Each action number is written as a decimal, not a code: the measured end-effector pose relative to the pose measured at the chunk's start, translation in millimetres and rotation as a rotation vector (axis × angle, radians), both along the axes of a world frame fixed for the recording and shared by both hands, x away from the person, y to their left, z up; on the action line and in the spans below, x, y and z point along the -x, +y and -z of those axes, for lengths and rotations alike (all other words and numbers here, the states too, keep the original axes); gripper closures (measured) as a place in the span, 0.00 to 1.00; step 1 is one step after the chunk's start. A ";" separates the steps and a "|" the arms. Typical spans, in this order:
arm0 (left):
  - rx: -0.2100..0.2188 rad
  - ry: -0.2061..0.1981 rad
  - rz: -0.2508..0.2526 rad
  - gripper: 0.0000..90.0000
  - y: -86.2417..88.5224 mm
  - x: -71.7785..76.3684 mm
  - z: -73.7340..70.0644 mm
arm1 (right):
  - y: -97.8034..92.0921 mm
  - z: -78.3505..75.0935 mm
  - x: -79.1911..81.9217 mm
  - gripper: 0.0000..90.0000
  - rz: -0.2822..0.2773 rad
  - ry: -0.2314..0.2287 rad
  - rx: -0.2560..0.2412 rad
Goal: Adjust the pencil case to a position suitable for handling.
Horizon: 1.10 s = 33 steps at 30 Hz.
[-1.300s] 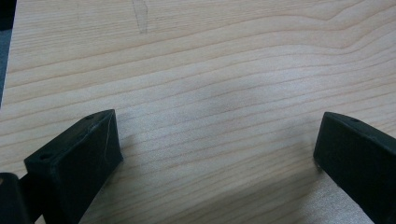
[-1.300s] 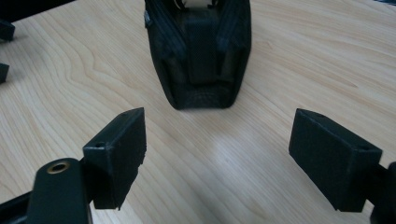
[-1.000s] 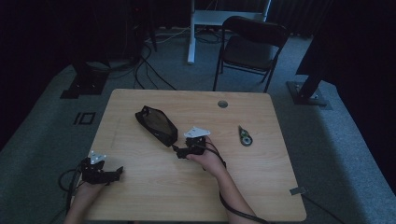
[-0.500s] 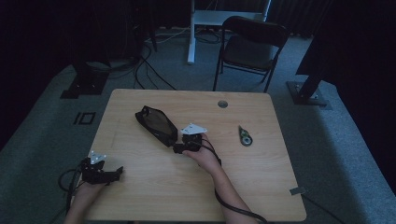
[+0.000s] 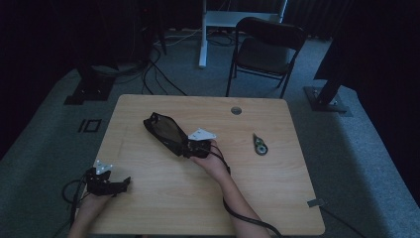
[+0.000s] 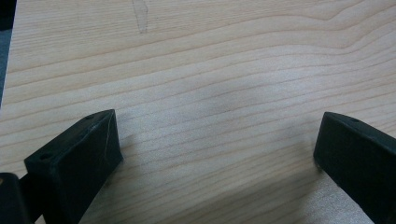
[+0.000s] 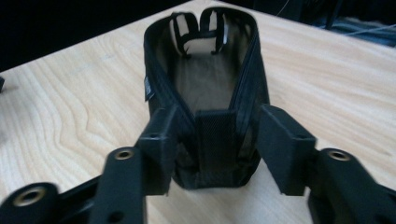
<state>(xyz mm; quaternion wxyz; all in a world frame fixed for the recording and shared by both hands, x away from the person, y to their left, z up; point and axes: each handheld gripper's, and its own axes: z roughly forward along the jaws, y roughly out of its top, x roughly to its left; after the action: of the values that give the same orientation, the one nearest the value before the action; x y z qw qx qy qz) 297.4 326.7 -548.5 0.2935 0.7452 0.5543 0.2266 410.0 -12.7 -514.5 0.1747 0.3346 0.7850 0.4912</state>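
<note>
Your right tongs [image 5: 190,148] sit just left of the high view's centre, at the near end of a black mesh pouch [image 5: 164,131] that lies on the table [image 5: 277,198] and runs up and to the left from them. In the right gripper view, the right tongs [image 7: 215,140] have one jaw on each side of the pouch's [image 7: 205,79] near end, and the mesh sides are pinched inward between them: you are gripping the pouch. Its open top faces up, dark lining visible inside, and two strap loops show at the far end, near the top centre of that frame. The pouch's bottom rests on the wood.

Your left tongs [image 5: 121,183] are in the lower left of the high view, near the table's left edge, well apart from the pouch. In the left gripper view, the left tongs [image 6: 215,144] have their jaws spread wide, with bare wood grain between them and nothing held.

A small round dark object [image 5: 259,146] lies on the table right of centre in the high view, well apart from the pouch; too small to identify. A black folding chair [image 5: 265,49] stands beyond the table's far edge, upper centre.
</note>
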 end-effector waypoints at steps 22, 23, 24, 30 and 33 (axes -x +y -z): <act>0.000 0.000 0.000 0.01 0.0 0.0 0.0 | -5.9 -5.4 3.5 0.82 -0.008 0.017 0.069; 0.000 0.000 0.000 0.01 0.0 0.0 0.0 | -8.8 -5.4 3.8 0.82 -0.004 0.019 0.065; 0.000 0.000 0.000 0.01 0.0 0.0 0.0 | -8.8 -5.4 3.8 0.82 -0.004 0.019 0.065; 0.000 0.000 0.000 0.01 0.0 0.0 0.0 | -16.1 -7.5 8.2 0.82 0.003 0.017 0.069; 0.000 0.000 0.000 0.01 0.0 0.0 0.0 | -18.8 -8.0 9.1 0.82 0.008 0.013 0.078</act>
<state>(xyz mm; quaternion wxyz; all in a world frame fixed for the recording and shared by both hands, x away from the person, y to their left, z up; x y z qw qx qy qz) 297.4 326.7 -548.5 0.2935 0.7452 0.5543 0.2266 400.9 -31.5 -506.6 0.1844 0.3338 0.8035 0.4573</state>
